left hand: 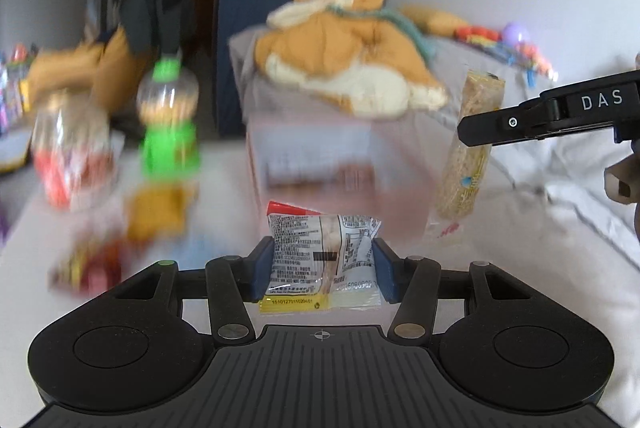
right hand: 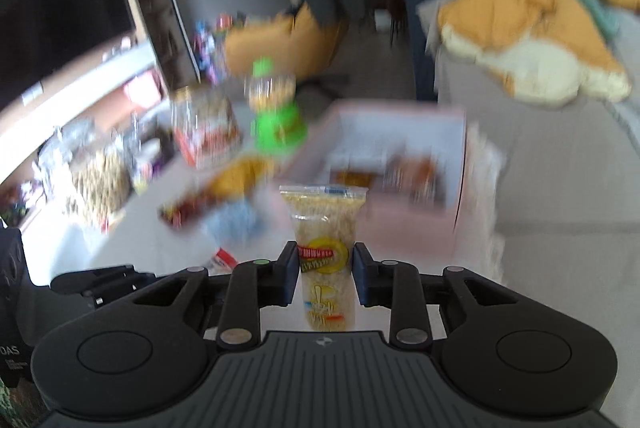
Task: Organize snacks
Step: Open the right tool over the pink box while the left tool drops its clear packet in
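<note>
snack packet (left hand: 320, 260) in left hand-held gripper (left hand: 322, 270)

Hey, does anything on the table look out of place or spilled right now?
Nothing looks spilled or damaged. Several snack packets lie scattered loose beside the pink box, not yet sorted. The left gripper holds a clear packet; the right gripper holds a long noodle snack pack.

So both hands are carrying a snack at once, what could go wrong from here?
1. The left gripper pinches only the edges of a slippery flat packet, which might slide out.
2. The right gripper holds the long rice bar near its middle, so the bar may swing or tilt.
3. The pink box already holds snacks, and two loads arriving together could bump.
</note>
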The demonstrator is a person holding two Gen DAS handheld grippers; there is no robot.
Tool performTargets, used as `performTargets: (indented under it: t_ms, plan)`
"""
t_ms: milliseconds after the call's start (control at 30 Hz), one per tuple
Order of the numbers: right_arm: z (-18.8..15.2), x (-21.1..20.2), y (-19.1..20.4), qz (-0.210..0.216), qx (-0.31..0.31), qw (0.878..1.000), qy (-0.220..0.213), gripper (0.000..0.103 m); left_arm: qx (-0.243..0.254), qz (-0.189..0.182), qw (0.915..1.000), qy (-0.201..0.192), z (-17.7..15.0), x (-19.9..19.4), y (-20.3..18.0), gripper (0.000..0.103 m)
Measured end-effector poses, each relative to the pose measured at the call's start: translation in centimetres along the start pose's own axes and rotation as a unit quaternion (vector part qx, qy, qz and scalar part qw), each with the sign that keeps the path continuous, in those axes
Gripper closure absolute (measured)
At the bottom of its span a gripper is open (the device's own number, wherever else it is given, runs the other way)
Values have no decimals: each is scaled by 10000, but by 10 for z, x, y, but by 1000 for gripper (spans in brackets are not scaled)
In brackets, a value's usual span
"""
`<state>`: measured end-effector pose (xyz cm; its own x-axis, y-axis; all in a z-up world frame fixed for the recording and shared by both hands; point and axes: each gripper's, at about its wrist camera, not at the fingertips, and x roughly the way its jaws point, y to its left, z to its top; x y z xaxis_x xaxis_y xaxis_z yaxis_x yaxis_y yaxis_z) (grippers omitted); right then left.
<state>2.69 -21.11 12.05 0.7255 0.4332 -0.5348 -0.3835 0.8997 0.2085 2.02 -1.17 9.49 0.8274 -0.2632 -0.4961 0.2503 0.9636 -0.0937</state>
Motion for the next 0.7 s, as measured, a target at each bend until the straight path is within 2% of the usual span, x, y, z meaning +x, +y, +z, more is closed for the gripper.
performTargets:
  t_ms: [167, 233, 267, 333, 400, 500, 600, 700]
  plan:
    - [67, 10, -13, -179, 77, 9984, -526, 75, -110, -215, 9986, -461, 58, 48, 7, 46]
    - [84, 24, -20, -314, 87, 9980, -535, 75, -336, -511, 9972, -424, 70, 75, 12, 45]
    - [89, 32, -24, -370, 92, 9981, -482, 75, -458, -685, 9962, -269, 71, 90, 15, 45]
    - [96, 52, -33, -477, 111, 9984, -270, 75, -819, -952, 9918, 248, 70, 123, 27, 45]
    - [96, 75, -44, -573, 149, 9982, 24, 75, -1136, -994, 9874, 477, 62, 141, 41, 45]
    - [90, 117, -58, -408, 278, 9969, 618, 75, -1269, -846, 9874, 423, 54, 138, 61, 47]
    - [80, 160, -68, -277, 475, 9920, 1139, 74, -1431, -887, 9851, 346, 52, 125, 86, 47]
    - [76, 180, -66, -541, 483, 9908, 1145, 72, -1563, -1027, 9822, 164, 55, 105, 109, 47]
